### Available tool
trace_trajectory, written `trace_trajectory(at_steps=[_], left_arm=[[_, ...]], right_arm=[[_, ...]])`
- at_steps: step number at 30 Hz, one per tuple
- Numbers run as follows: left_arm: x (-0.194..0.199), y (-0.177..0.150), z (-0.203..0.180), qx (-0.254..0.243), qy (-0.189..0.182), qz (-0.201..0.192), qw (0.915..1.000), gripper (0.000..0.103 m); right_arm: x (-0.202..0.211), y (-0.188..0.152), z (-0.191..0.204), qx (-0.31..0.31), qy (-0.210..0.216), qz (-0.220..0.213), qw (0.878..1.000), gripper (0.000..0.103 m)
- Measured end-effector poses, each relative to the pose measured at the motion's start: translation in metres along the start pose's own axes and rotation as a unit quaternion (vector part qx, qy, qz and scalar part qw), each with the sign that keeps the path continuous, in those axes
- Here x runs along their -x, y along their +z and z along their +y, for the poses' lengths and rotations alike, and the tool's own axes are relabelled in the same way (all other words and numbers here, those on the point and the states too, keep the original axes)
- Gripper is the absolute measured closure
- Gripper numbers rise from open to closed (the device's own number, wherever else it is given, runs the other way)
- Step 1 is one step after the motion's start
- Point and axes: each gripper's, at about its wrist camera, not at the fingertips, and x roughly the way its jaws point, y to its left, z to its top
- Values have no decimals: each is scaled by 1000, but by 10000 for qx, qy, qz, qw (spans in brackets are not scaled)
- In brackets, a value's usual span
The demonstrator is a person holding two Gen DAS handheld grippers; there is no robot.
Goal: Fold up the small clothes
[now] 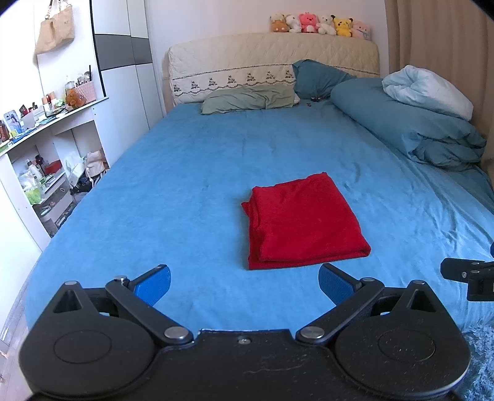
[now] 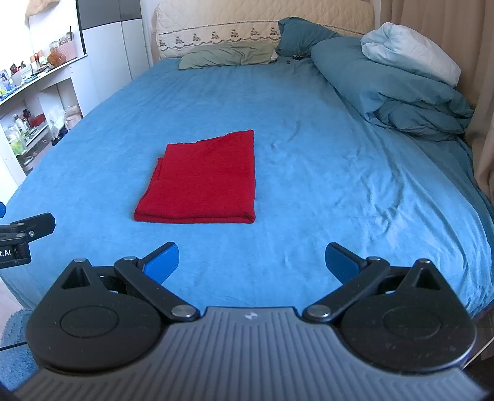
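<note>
Cloth (image 1: 301, 220), red and folded, lies mid-frame on the bed (image 1: 185, 172). Left gripper (image 1: 244, 282) and right gripper (image 2: 251, 260) gape wide at lower frame, holding and touching nothing. Only the left view shows 6 plush toys (image 1: 319, 24) at top.

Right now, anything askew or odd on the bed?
Nothing major. The folded red fleece cloth lies flat on the blue bedsheet; its left layers are slightly uneven. Both tools, left and right, are open and empty.
</note>
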Motion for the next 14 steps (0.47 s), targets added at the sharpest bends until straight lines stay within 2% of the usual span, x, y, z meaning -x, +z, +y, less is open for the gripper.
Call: trace_trajectory(at_steps=[14], left_arm=[[0,-4,5,76,12,-63,10000,0]], right_arm=[[0,0,0,-2,-1,4,10000,0]])
